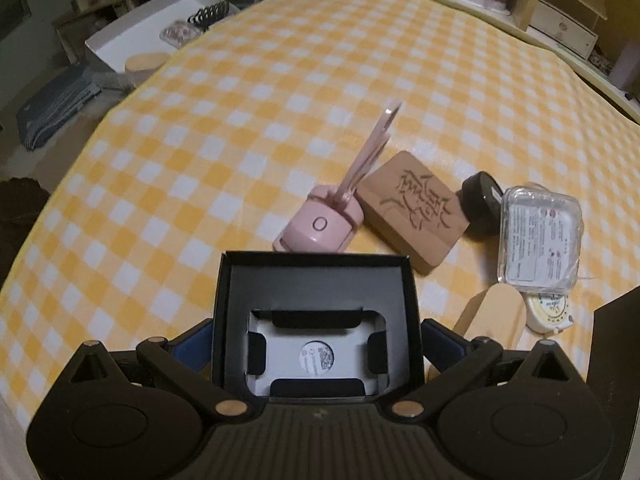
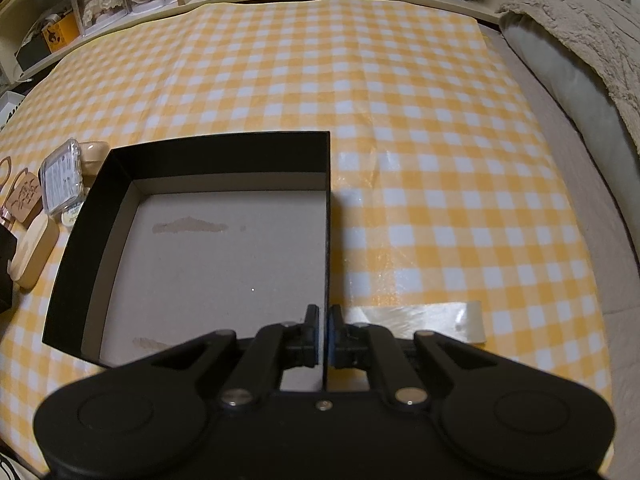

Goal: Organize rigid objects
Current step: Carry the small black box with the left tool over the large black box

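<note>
In the left wrist view my left gripper (image 1: 318, 332) is shut on a small open black box (image 1: 316, 280), one finger on each side wall; a white card insert with a round sticker lies inside. Just beyond it on the checked cloth lie a pink gadget with an upright handle (image 1: 316, 228), a carved wooden block (image 1: 416, 216), a black round jar (image 1: 482, 208), a clear plastic case (image 1: 540, 236), a beige oval piece (image 1: 496, 312) and a small round tin (image 1: 550, 312). My right gripper (image 2: 324, 320) is shut on the right wall of a large empty black box (image 2: 220, 160).
The yellow-checked cloth (image 2: 400, 100) covers the table. A strip of clear tape (image 2: 432, 316) sticks to it at the right. A white tray (image 1: 160, 20) and folded grey cloth (image 1: 56, 108) sit off the far left edge. A fuzzy blanket (image 2: 580, 40) lies at the right, with shelves behind.
</note>
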Motion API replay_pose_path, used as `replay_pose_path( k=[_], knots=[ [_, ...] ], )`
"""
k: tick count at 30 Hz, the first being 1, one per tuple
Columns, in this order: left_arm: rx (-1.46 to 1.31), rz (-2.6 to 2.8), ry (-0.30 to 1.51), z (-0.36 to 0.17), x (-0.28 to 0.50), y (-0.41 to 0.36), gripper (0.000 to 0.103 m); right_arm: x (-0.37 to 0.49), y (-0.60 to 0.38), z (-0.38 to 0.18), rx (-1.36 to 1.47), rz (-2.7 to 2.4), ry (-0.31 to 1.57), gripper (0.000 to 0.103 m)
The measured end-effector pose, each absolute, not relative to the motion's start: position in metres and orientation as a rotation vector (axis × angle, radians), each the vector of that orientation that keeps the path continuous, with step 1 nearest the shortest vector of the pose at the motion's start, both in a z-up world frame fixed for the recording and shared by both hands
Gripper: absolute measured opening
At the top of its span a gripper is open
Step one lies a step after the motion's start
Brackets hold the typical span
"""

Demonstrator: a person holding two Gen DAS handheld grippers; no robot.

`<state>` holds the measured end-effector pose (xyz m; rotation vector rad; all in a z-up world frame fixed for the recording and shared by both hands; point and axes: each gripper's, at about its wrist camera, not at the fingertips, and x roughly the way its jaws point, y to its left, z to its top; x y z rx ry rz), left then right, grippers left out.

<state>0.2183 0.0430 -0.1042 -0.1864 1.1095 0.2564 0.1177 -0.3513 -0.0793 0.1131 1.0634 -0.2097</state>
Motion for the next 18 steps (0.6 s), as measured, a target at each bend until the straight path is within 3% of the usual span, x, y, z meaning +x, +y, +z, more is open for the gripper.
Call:
replay_pose_path(
  k=[9,18],
  knots=[
    [-0.238,0.241,1.068,-0.091,0.210,0.044,0.101,0.120,-0.350,-0.083,0.105,-0.209,1.071,0.005],
    [-0.363,0.025,1.002,-0.039,0.188,0.011,0.101,0.120,-0.351,-0.083,0.104,-0.208,1.069,0.003]
  ],
)
